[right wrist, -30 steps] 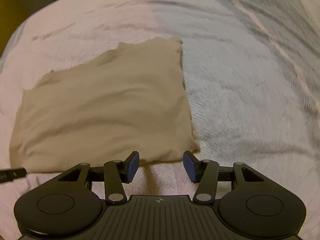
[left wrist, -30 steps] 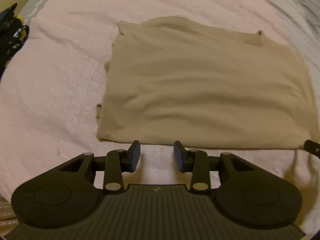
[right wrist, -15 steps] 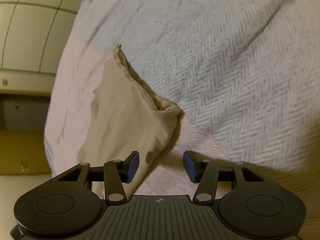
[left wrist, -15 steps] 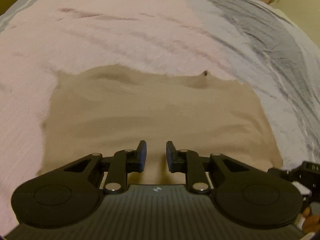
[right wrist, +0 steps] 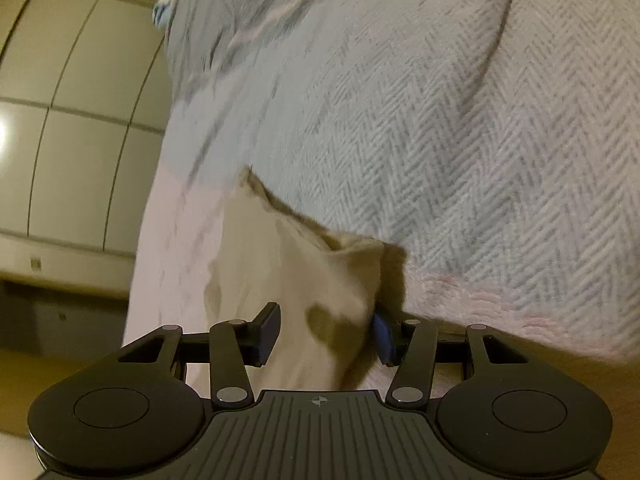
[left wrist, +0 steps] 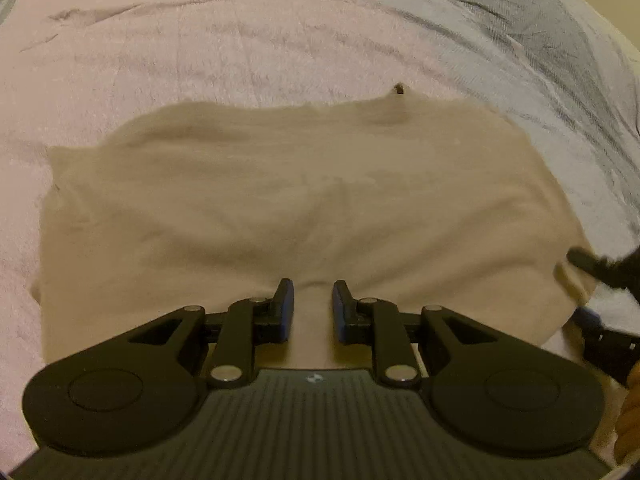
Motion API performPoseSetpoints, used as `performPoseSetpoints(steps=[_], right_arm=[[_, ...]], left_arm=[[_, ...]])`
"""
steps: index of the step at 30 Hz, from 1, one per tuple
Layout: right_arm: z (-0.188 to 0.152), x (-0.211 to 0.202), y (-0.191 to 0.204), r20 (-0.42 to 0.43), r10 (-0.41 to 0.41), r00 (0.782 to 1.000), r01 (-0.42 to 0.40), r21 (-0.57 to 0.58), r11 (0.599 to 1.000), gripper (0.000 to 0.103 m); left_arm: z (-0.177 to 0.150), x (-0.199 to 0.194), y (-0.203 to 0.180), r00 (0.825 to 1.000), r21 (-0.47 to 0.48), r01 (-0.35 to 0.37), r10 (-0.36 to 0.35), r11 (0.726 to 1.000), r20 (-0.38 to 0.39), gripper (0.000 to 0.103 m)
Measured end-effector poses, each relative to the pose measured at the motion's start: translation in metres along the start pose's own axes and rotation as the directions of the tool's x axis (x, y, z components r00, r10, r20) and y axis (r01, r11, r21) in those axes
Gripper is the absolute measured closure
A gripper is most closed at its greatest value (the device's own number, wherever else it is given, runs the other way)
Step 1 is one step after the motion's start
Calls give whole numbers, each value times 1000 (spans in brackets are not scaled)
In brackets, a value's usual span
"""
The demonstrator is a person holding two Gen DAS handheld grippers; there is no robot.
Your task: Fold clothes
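A folded beige garment (left wrist: 288,208) lies flat on the pink part of a bedspread (left wrist: 200,40). My left gripper (left wrist: 313,300) is open, its fingers astride the garment's near edge at the middle. My right gripper (right wrist: 326,326) is open, rolled on its side, with the garment's near right corner (right wrist: 320,280) between its fingers. The right gripper also shows in the left wrist view (left wrist: 600,268) at that corner, one finger above the cloth and one below.
The bedspread turns grey herringbone (right wrist: 460,140) to the right of the garment. A tiled floor and pale wall (right wrist: 72,120) lie beyond the bed's edge. A small dark tag (left wrist: 399,89) sticks up at the garment's far edge.
Both grippers moved forward onto the garment's near edge. The right gripper rolled on its side and slid around the right corner. The left gripper's fingers are a little wider than half a second ago.
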State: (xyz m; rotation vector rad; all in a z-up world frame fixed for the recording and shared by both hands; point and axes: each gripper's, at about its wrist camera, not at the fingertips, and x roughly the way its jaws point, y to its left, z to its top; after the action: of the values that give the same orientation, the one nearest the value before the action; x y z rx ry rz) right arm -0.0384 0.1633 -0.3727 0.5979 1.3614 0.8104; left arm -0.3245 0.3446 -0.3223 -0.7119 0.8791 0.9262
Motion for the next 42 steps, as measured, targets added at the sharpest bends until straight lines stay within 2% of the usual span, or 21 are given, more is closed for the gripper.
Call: performPoseSetpoints(steps=[3,6,8,10,12,13,14,16,18,19,20,23,25,27,29,30,33,35,38,40,42], right_arm=[[2,7,2,29,12,999,-13,23,1000,51],[2,17,6,46,3,999,-5,30,1000,73],[2,23,12,46,-18,999,18,2,1000,75],[2,27,23,43,-74,996,77,-74,994,92],[-2,34,49,57,-202,978,210,-257,943,96],[-8,34,67,82,-262,962,273,-380,884,98],[-16,36,88,120,-308,944,325,-510,796,98],[-54,43,133,227,-289,930,350,-785,512,99],[-104,45,165,260,-168,951,291,-935,203,100],[-133,45,175,218,-104,970,225,-972,66,100],[-159,44,180,167,-66,984,164,-985,-42,100],[-235,37,173,-18,-18,1000,-23,-943,-332,100],[-274,39,155,-101,-71,992,-122,-887,-445,100],[-303,45,136,-147,-154,977,-206,-837,-507,100],[-321,47,118,-134,-206,969,-231,-788,-571,83],[-323,45,115,-128,-216,968,-232,-781,-579,76],[-297,27,131,-160,-209,965,-241,-852,-465,56],[-280,16,141,-180,-201,963,-247,-890,-383,54],[-255,-1,157,-210,-187,960,-253,-933,-255,53],[-226,2,163,-162,-208,965,-187,-976,-111,53],[-188,19,164,-123,-264,957,-102,-991,91,53]], left_arm=[[4,-19,12,999,-44,16,-14,999,35,85],[1,-42,43,998,-140,16,-7,990,69,86],[-5,-52,68,997,-214,21,-4,977,76,88],[-11,-57,92,997,-291,38,-17,956,73,88],[-17,-61,113,996,-372,74,-49,925,76,89],[-21,-64,122,994,-408,94,-66,908,82,89],[-25,-68,130,992,-440,114,-83,891,90,89],[-33,-76,145,988,-500,151,-112,853,109,89],[-41,-84,159,983,-553,179,-127,814,131,89],[-46,-89,166,981,-580,190,-130,792,144,89],[-49,-92,174,979,-603,202,-133,772,157,89],[-60,-102,195,974,-649,223,-136,727,182,89],[-67,-107,205,972,-661,229,-136,715,190,89],[-74,-108,212,974,-668,221,-130,711,184,89],[-80,-108,216,975,-680,220,-134,699,178,89],[-82,-109,218,973,-686,227,-138,691,183,89],[-82,-113,218,965,-692,260,-156,673,211,89],[-74,-116,210,954,-672,296,-179,679,240,86],[-58,-108,197,933,-644,358,-242,676,265,70],[-45,-92,191,924,-632,382,-282,674,257,69],[-32,-70,187,929,-620,368,-294,693,223,66]])
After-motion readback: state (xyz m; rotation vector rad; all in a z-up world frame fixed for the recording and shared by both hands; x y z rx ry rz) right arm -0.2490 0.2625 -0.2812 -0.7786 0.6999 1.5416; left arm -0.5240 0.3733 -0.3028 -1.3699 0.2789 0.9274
